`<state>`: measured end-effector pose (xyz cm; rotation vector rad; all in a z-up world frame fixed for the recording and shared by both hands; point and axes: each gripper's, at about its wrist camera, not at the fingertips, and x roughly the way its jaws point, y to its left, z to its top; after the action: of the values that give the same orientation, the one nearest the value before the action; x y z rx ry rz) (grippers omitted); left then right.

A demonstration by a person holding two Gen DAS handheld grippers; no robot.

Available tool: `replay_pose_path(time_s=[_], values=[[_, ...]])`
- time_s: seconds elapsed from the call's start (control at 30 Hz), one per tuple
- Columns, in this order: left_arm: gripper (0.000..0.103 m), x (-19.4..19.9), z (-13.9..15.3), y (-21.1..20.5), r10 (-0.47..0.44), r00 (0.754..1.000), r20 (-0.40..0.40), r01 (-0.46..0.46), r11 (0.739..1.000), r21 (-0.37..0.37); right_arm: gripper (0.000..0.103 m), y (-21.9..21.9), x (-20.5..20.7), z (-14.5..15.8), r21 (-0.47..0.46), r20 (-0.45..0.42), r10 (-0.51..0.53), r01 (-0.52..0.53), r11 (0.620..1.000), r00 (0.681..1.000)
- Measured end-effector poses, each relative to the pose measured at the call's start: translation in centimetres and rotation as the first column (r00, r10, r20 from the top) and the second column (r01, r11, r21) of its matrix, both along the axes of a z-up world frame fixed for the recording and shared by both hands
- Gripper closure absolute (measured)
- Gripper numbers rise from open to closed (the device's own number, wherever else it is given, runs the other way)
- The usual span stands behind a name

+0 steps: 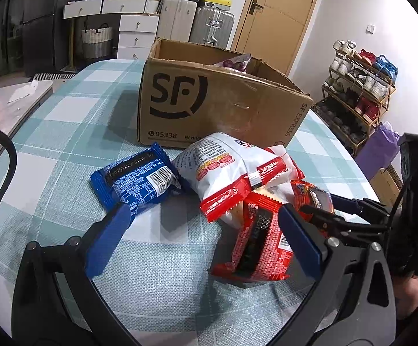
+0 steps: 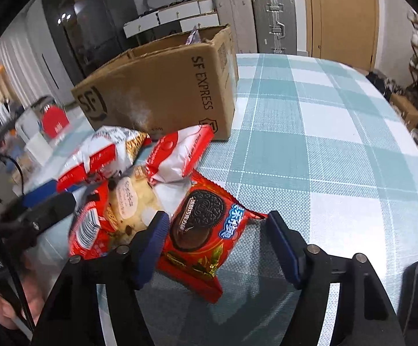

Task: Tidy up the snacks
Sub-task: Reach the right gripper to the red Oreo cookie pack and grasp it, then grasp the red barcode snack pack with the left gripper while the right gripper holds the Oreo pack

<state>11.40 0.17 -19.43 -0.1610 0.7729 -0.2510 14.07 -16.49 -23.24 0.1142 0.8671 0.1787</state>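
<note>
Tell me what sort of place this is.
Most likely a lived-in home, probably a dining area near the entrance. A table with a checked tablecloth stands among suitcases, a shoe rack full of shoes, white drawers and a wooden door.

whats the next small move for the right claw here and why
Probably shut the right claw on the red cookie packet: its open fingers already straddle the packet, which lies flat on the tablecloth, and the open cardboard box stands just behind.
</note>
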Motion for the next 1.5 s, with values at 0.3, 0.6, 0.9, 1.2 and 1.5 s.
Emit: replay_pose_path(time_s=[0.3,0.6,0.9,1.2,1.5], values=[[0.001,-0.4,-0.1,0.2,0.008,1.0,-0.002,-0.008,1.0,0.0,0.06,-0.3,-0.6,0.0,-0.004,0.019,0.022,-0.022,1.0,1.0],[0.001,-0.3,-0.2,0.1,0.008,1.0,-0.006,-0.008,1.0,0.008,0.06,-2.8,-1.3,0.8,0.132,0.068,-0.012,0.003,0.991,0.998],[0.001,-0.7,0.0,-1.3,-0.057,0.998,0.015,0.057,0.998,0.036,0.06,-3.9,-1.4,0.7,0.226,0.076,-0.011,-0.007,0.974,0.997],[0.001,0.0,-0.7,-3.3,-0.157,0.987,-0.046,0.159,0.986,0.056,0.06,-4.7,-1.8,0.7,0.287,0.092,-0.016,-0.011,0.958,0.996],[0.001,0.8,-1.6,-4.9,-0.194,0.976,-0.098,0.202,0.976,0.077,0.06,-4.7,-1.8,0.7,0.324,0.094,0.016,-0.045,0.945,0.995]])
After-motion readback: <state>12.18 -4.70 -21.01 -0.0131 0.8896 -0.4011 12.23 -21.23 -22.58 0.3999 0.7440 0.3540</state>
